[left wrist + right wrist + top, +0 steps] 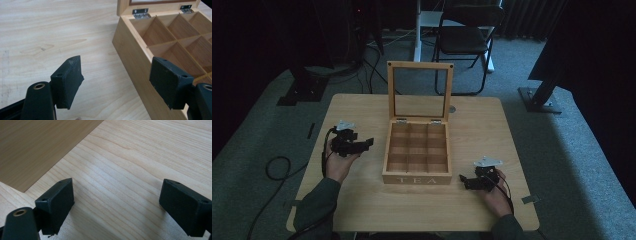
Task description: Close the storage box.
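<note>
A wooden tea box marked TEA stands at the middle of the table, its glass-paned lid upright and its several compartments bare. My left gripper hovers just left of the box, pointing at its side wall, jaws wide apart and holding nothing. In the left gripper view the box sits ahead of my left gripper, with the hinges at the top. My right gripper rests low at the box's front right corner, open and holding nothing. The right gripper view has the box wall at upper left beyond my right gripper.
The light wood table has bare room on both sides of the box and in front of it. A small round fitting lies behind the box. A folding chair and stand bases sit on the carpet beyond the table.
</note>
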The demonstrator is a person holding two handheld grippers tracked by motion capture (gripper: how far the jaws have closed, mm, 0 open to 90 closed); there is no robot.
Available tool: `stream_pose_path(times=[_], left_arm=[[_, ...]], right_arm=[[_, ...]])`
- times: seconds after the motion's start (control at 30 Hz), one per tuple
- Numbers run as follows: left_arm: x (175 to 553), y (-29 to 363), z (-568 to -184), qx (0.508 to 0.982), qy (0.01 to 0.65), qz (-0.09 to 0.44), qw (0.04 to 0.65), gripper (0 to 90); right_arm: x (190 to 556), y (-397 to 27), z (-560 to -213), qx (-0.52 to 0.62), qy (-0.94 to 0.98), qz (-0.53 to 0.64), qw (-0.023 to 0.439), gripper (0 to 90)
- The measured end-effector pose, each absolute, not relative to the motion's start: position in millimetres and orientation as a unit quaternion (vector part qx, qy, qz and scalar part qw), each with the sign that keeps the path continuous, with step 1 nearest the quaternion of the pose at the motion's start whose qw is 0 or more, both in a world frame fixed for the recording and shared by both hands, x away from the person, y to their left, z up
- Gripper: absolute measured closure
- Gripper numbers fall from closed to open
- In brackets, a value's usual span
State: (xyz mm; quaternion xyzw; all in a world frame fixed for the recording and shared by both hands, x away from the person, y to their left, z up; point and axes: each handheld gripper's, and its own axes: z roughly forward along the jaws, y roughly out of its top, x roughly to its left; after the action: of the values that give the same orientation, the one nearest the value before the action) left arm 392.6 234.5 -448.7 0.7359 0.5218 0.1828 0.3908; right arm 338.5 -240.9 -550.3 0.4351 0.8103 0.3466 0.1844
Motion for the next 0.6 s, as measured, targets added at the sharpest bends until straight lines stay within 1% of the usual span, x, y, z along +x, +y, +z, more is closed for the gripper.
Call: stream_pose_path(times=[0.4, 0.6], left_arm=[[408.8, 221.1, -426.7, 0.745, 0.488, 0.204, 0.406, 26.8], [419.8, 218.6, -421.2, 0.758, 0.471, 0.215, 0.397, 26.7]], right_arm=[[338.3, -240.7, -550.3, 0.436, 0.81, 0.346, 0.184, 12.0], [338.0, -240.6, -550.3, 0.437, 0.809, 0.346, 0.185, 12.1]])
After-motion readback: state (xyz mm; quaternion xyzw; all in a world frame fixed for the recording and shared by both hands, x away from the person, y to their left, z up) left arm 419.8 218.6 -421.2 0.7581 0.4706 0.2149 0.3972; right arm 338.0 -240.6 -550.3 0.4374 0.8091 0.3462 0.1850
